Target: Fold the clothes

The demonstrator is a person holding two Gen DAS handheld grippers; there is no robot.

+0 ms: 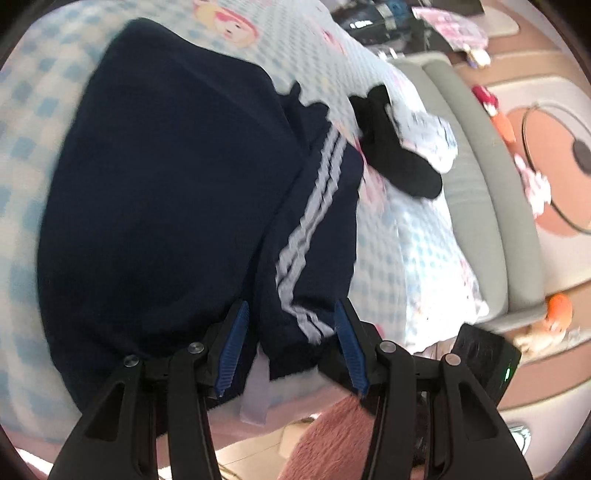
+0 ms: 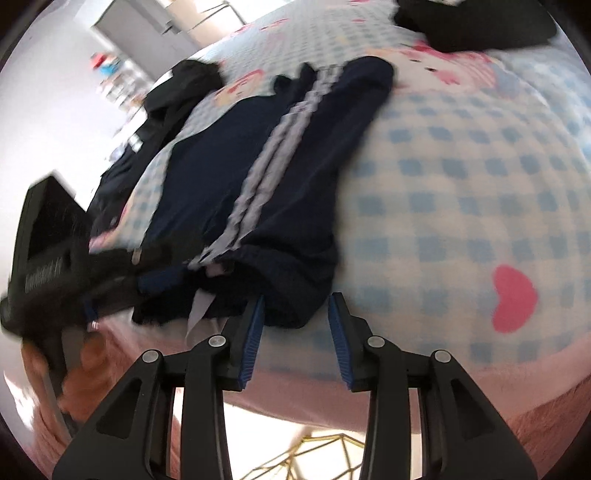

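lying spread on the checked bedsheet (image 2: 461,177) is a pair of navy track pants (image 1: 166,192) with two white stripes (image 1: 314,206) running down the side of a leg. in the left wrist view the pants fill most of the frame, the broad plain part away from the stripes and the striped leg bunched alongside it; the waistband end sits nearest the bed's near edge, and a pale drawstring (image 1: 255,391) hangs from it over that edge.

the left gripper (image 1: 291,343) has its blue-padded fingers apart, one on each side of the striped leg's near end, with fabric lying between them; the pads do not look pressed onto the cloth, though blur makes contact hard to judge. the right gripper (image 2: 295,332) also stands with its fingers apart, at the near edge of the pants, the dark waistband fabric just in front of and between the tips. in the right wrist view the left gripper's black body shows blurred beside the pants.

beyond the pants on the sheet lies a black garment (image 1: 399,155), partly over a white printed cloth (image 1: 432,136). in the right wrist view another dark garment (image 2: 173,96) lies past the far end of the pants, and one more dark pile (image 2: 480,26) sits farther up the sheet. a red heart print (image 2: 513,295) marks the sheet beside the pants. past the bed's grey edge (image 1: 491,192) a cartoon-patterned floor mat (image 1: 554,155) shows, with small toys on it.
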